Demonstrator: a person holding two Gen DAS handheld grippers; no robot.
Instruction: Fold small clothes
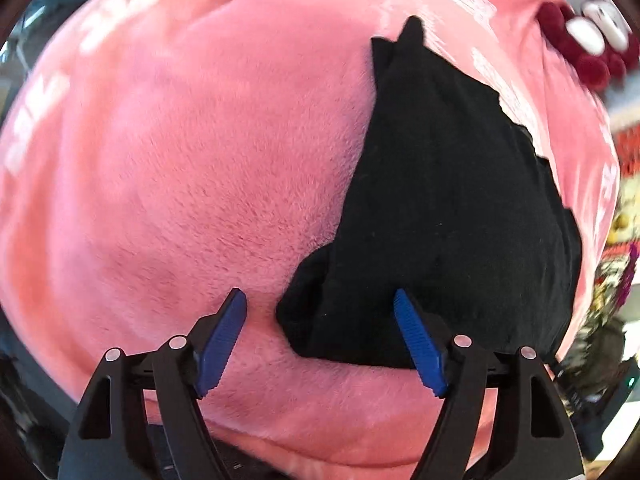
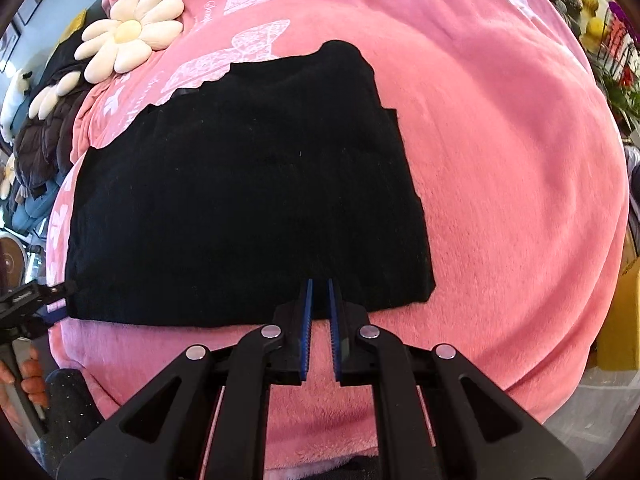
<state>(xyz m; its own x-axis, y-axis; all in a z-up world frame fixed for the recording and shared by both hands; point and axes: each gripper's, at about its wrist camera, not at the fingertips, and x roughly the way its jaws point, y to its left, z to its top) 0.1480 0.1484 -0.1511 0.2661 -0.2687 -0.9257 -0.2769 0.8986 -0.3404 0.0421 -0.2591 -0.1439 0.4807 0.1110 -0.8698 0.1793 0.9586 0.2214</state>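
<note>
Left gripper: jaws spread wide, nothing pinched; a bunched corner of the black garment is framed between its pads, judged released. Garment: laid flat on the pink blanket, ahead of both grippers. Right gripper: jaws nearly closed over the near hem, judged to pin it

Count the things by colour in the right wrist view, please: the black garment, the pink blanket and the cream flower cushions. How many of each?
Black: 1, the black garment
Pink: 1, the pink blanket
Cream: 2, a whole flower cushion and a second flower cushion, partly hidden
Total: 4
</note>
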